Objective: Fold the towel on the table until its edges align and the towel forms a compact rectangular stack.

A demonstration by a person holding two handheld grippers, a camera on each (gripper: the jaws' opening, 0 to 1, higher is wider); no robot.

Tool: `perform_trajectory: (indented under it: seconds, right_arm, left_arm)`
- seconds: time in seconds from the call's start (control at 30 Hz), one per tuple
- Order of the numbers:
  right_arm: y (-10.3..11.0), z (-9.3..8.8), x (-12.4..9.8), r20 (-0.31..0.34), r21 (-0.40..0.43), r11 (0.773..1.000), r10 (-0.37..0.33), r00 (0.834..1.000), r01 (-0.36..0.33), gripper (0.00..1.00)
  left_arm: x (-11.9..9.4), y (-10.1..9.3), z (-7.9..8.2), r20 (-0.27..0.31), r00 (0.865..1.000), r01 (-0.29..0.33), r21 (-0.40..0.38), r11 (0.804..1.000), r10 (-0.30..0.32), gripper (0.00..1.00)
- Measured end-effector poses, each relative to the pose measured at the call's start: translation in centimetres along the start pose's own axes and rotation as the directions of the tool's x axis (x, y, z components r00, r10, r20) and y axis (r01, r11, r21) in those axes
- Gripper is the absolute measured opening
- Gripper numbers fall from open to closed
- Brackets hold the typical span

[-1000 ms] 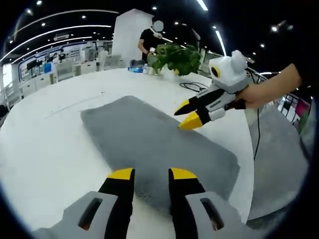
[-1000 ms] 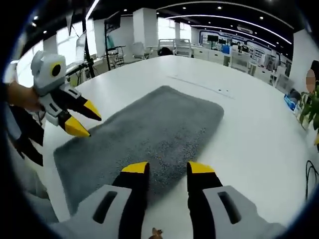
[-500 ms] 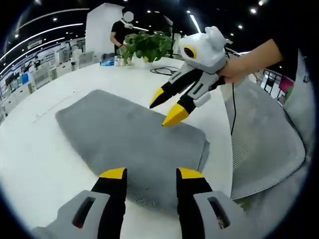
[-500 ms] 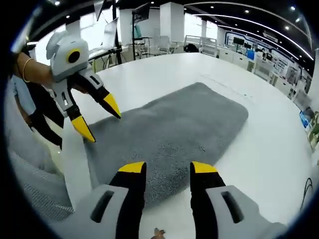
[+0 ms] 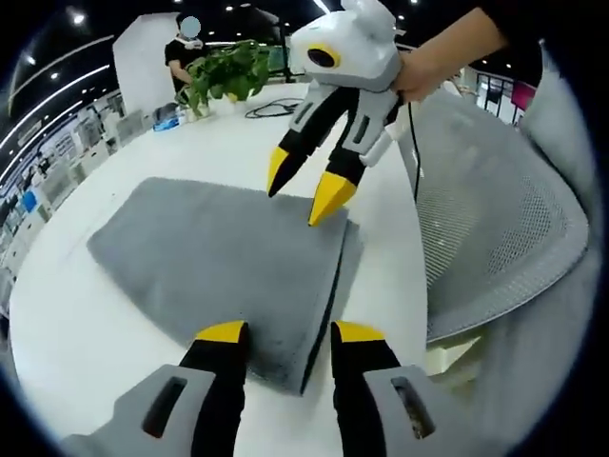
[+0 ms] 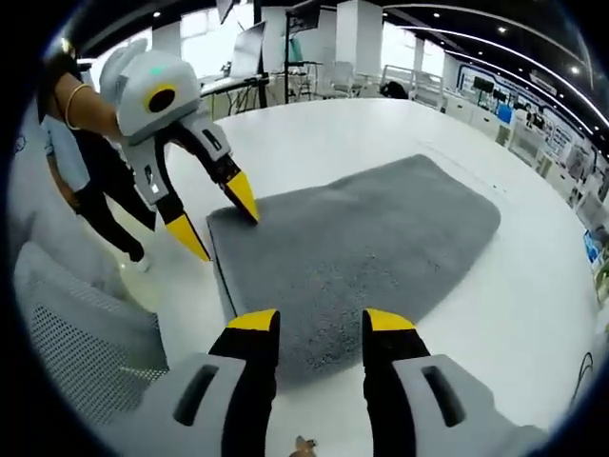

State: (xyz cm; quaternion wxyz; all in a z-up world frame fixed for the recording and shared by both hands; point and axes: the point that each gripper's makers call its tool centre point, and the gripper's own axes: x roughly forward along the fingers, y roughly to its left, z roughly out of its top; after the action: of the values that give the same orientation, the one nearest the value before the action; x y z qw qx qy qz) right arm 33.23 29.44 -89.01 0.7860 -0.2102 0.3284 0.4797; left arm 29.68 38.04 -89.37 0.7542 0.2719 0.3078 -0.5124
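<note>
Towel: grey towel (image 5: 224,262), nubbly pile, rounded corners, lying flat on the table; in the left gripper view its near edge shows two stacked layers.
Table: white table (image 5: 86,333), smooth and matte, with a curved rim; the towel sits near its edge.
Left gripper: left gripper (image 5: 284,333), black jaws with yellow tips, spread apart and holding nothing, over one corner of the towel's near edge; in the right gripper view it (image 6: 224,221) angles down, one tip at the towel's corner, the other just off it over bare table.
Right gripper: right gripper (image 6: 322,321), same yellow-tipped jaws, parted and empty, over the towel's near edge; in the left gripper view it (image 5: 304,188) points down at the other corner, white moulded body held by a hand (image 5: 419,76).
Chair: grey mesh chair (image 5: 495,209), perforated weave, curved back, beside the table.
Plant: leafy green plant (image 5: 226,74) at the table's far side.
Cable: black cable (image 5: 271,109), looped on the tabletop near the plant.
Person: person (image 5: 181,57) in dark clothes standing behind the plant.
</note>
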Motion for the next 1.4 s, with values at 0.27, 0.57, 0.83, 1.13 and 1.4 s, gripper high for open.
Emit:
perform_trajectory:
  seconds: [0.27, 0.57, 0.83, 1.13, 1.4]
  right_arm:
    - [3.3, -1.7, -0.2, -0.071, -0.158, 0.984, 0.069, 0.995, -0.079, 0.32]
    - [5.0, -2.7, 0.0, -0.110, -0.256, 0.957, 0.108, 0.988, -0.133, 0.31]
    - [4.5, -3.4, 0.6, -0.122, -0.282, 0.950, 0.104, 0.987, -0.135, 0.28]
    - [3.7, -3.4, 0.8, -0.099, -0.289, 0.947, 0.113, 0.989, -0.138, 0.21]
    - [3.5, -3.3, 1.4, -0.112, -0.317, 0.937, 0.115, 0.987, -0.145, 0.16]
  left_arm:
    - [0.4, -0.4, -1.0, -0.044, 0.999, 0.009, 0.057, 0.998, -0.006, 0.35]
    - [1.0, -0.3, -1.5, -0.084, 0.996, 0.029, 0.148, 0.989, -0.017, 0.32]
    - [1.0, 0.2, -1.5, -0.088, 0.996, 0.046, 0.168, 0.985, -0.031, 0.26]
    - [1.5, 0.7, -1.4, -0.102, 0.993, 0.072, 0.184, 0.980, -0.054, 0.19]
    - [2.0, 1.2, -1.3, -0.146, 0.988, 0.084, 0.235, 0.968, -0.051, 0.10]
